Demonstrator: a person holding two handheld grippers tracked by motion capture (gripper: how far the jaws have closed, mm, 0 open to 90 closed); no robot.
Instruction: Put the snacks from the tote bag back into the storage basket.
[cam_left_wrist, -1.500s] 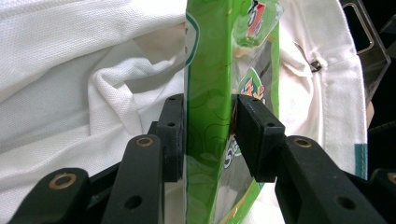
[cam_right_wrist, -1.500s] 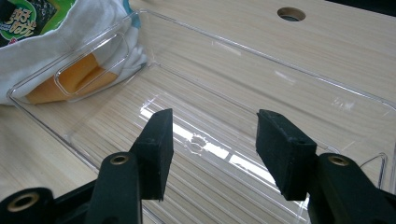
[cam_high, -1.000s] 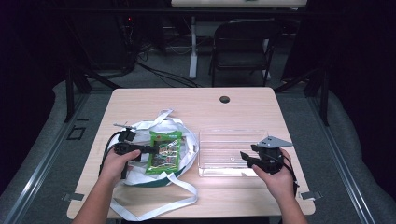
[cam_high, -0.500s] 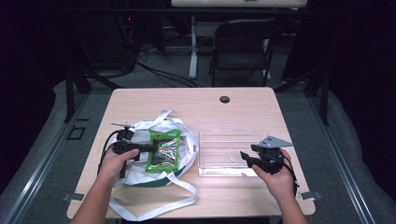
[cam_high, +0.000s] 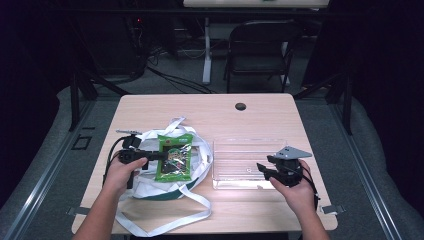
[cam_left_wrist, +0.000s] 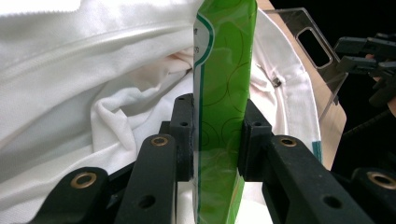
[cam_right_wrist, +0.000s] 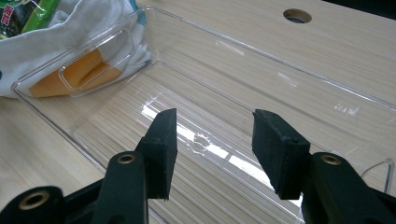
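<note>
A green snack packet (cam_high: 173, 156) hangs over the open mouth of a white cloth bag (cam_high: 150, 186) at the table's left. My left gripper (cam_high: 159, 155) is shut on the packet's left edge; in the left gripper view the packet (cam_left_wrist: 223, 98) stands upright, pinched between both pads (cam_left_wrist: 183, 135). A clear plastic tray (cam_high: 225, 167) sits empty at the right of the bag. My right gripper (cam_high: 261, 169) hovers open at the tray's near right corner; in the right gripper view its jaws spread wide over the tray floor (cam_right_wrist: 224, 135).
The bag's long white straps (cam_high: 165, 220) trail toward the table's front edge. A round cable hole (cam_high: 240, 106) lies at the far middle of the wooden table (cam_high: 280, 120). A dark folding chair (cam_high: 260, 47) stands beyond the table. An orange object (cam_right_wrist: 74, 74) shows through the tray wall beside the bag.
The left gripper has lifted the green packet slightly up and right, out of the bag's mouth. The right gripper has stayed put at the tray.
</note>
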